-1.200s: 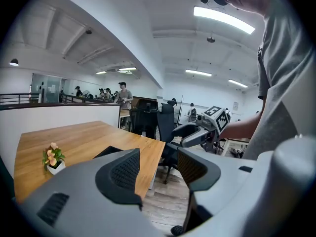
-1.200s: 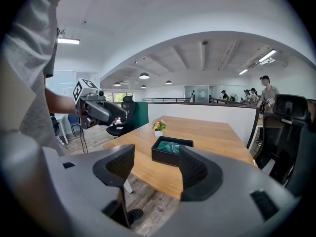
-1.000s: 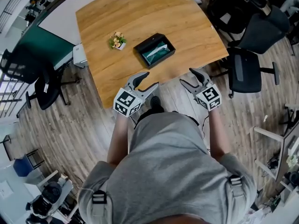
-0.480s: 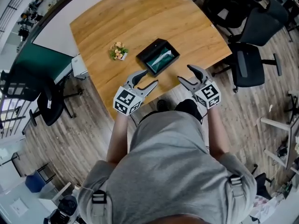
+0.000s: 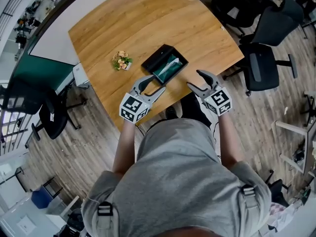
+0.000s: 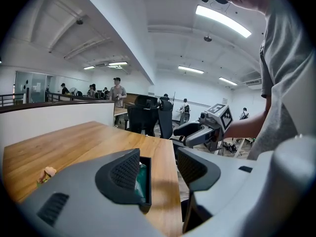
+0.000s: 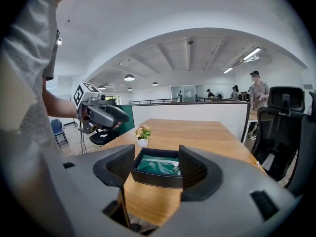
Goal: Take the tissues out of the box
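Grippers in a standing person's two hands hover on the near side of a shallow black box (image 5: pixel 165 64), which sits open-topped on a wooden table (image 5: pixel 128 23), close to its front edge. Left gripper (image 5: pixel 159 84) is just short of the box's near-left corner, jaws spread wide with nothing between them. Right gripper (image 5: pixel 194 79) is off the box's near-right side, past the table edge, jaws equally wide and empty. Its own view frames the box squarely between them. Tissues (image 5: pixel 168 67) lie inside the box as a green pack with a pale strip on top. Small potted flower (image 5: pixel 121 61) stands to the box's left, apart from it. The step in hand looks like the approach. To do it well, one gripper should probably steady the box's rim while the other comes down from above. That gripper should close on the middle of the pack rather than the box wall, then lift straight up so the light box does not tip or drag.
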### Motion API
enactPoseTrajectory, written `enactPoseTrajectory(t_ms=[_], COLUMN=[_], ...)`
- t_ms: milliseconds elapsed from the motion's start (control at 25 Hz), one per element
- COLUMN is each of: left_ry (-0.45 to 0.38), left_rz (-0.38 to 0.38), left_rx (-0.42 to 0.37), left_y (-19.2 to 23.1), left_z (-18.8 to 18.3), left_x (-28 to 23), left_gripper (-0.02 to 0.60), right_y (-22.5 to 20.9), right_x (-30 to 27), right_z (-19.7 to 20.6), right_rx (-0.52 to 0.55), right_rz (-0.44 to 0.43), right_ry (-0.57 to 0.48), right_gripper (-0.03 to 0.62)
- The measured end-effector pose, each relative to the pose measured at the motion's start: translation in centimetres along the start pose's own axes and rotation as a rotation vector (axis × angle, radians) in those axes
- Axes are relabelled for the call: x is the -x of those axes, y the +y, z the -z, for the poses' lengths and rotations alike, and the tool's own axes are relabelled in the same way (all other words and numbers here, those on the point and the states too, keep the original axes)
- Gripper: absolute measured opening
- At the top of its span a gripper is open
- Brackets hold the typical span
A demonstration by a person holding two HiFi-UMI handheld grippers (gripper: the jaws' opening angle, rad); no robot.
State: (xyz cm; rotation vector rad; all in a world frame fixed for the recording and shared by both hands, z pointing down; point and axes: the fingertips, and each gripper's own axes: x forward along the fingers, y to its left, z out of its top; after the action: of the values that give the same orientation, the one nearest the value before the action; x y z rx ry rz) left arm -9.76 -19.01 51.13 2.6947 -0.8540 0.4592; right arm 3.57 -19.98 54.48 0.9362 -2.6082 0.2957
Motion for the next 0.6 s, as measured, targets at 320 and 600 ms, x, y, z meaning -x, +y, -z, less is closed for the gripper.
enactPoseTrajectory(t_ms=[320,600], left_ry=[0.028,0.093], left_rz=[-0.028,-0.048], left_rx=[0.029,0.073], left_y=[2.4,5.0], left_z=[0.2,2.8], left_x=[-2.2,-4.8], left_gripper=[0.25,0.251], right_y=[-2.2,-3.9], right_x=[-2.3,-4.0], right_z=[0.2,0.9], right_rx=[0.017,0.001], right_rz=[-0.053,-0.087], right_ry=[0.048,0.09], right_gripper=[0.285,0.285])
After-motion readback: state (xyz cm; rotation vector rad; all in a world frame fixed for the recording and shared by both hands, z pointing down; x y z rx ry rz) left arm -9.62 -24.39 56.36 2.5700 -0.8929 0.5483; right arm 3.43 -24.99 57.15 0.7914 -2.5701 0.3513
